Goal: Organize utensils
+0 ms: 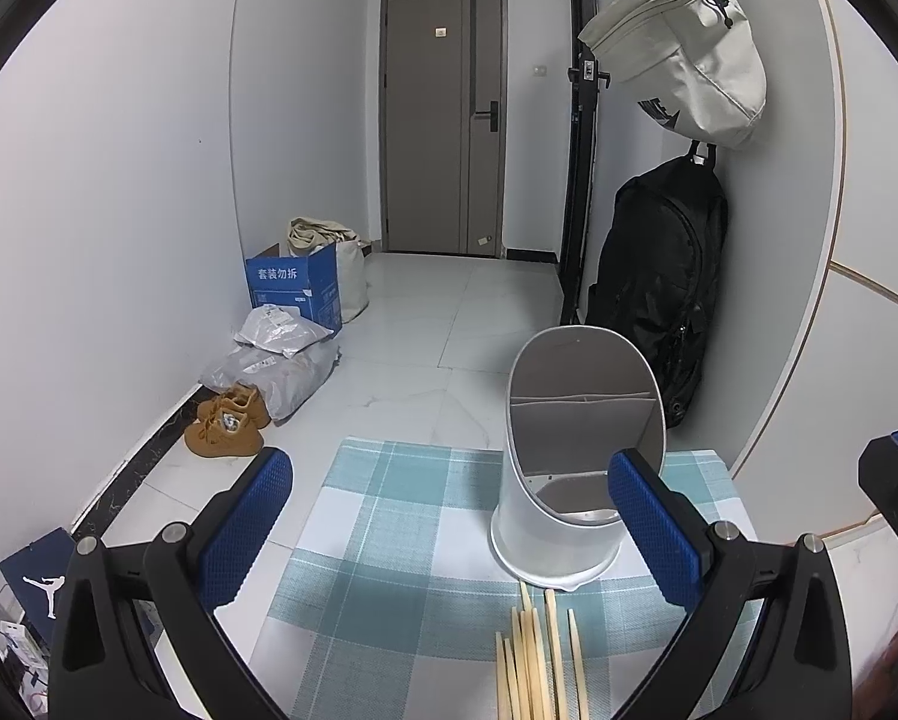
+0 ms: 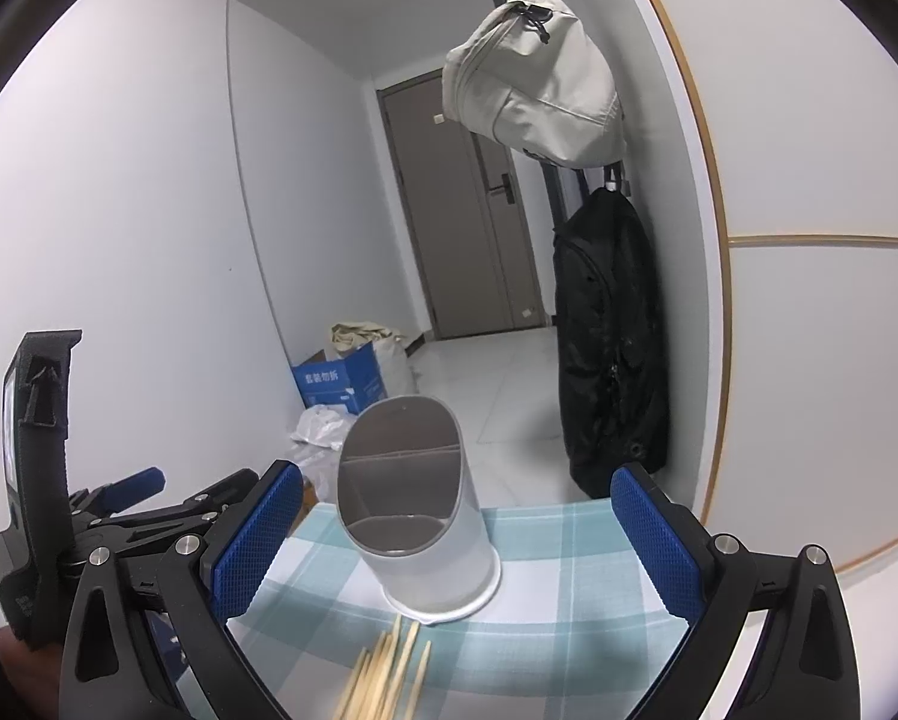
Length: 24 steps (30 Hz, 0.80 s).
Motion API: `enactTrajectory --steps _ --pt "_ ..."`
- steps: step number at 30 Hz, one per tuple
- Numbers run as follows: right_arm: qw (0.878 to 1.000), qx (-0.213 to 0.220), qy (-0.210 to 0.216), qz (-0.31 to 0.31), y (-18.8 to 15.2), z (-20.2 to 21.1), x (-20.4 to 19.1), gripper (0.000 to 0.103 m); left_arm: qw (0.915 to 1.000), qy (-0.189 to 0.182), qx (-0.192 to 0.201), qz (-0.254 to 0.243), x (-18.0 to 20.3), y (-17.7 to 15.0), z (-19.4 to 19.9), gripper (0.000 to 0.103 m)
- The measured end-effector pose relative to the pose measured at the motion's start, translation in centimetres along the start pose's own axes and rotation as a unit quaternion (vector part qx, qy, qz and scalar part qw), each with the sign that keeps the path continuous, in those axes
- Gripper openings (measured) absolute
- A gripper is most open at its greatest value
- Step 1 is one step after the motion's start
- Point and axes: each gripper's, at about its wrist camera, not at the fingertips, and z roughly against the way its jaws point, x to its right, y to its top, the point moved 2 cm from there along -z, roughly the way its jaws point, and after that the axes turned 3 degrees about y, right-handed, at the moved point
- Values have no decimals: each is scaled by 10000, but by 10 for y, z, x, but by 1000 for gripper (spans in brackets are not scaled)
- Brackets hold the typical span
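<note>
A white utensil holder [image 1: 554, 504] with a slanted opening and inner dividers stands upright on a blue-and-white checked cloth [image 1: 389, 540]. Several wooden chopsticks [image 1: 536, 660] lie on the cloth just in front of it. My left gripper [image 1: 455, 531] is open, its blue pads spread wide above the cloth with nothing between them. In the right wrist view the holder [image 2: 425, 510] sits between the blue pads of my right gripper [image 2: 452, 540], which is open and holds nothing. The chopsticks [image 2: 386, 675] lie below it. The left gripper's body [image 2: 119, 504] shows at the left.
The cloth covers a small table beside a white wall. A black backpack [image 1: 665, 294] and a beige bag [image 1: 683, 54] hang on the right. On the tiled floor stand a blue box [image 1: 296, 288], grey parcels [image 1: 275, 360] and brown shoes [image 1: 227, 426]. A door [image 1: 443, 120] closes the hallway.
</note>
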Motion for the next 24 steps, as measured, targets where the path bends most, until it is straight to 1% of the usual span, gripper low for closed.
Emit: enactTrajectory --steps 6,12,24 --pt "10000 22 -18 -4 2 0 0 103 9999 37 20 103 -5 -1 1 102" --pt "10000 47 -15 -14 1 1 1 103 9999 -6 -30 110 -5 -1 -1 102" --pt "10000 40 -27 -11 0 2 1 103 10000 -29 33 -31 -2 -3 2 102"
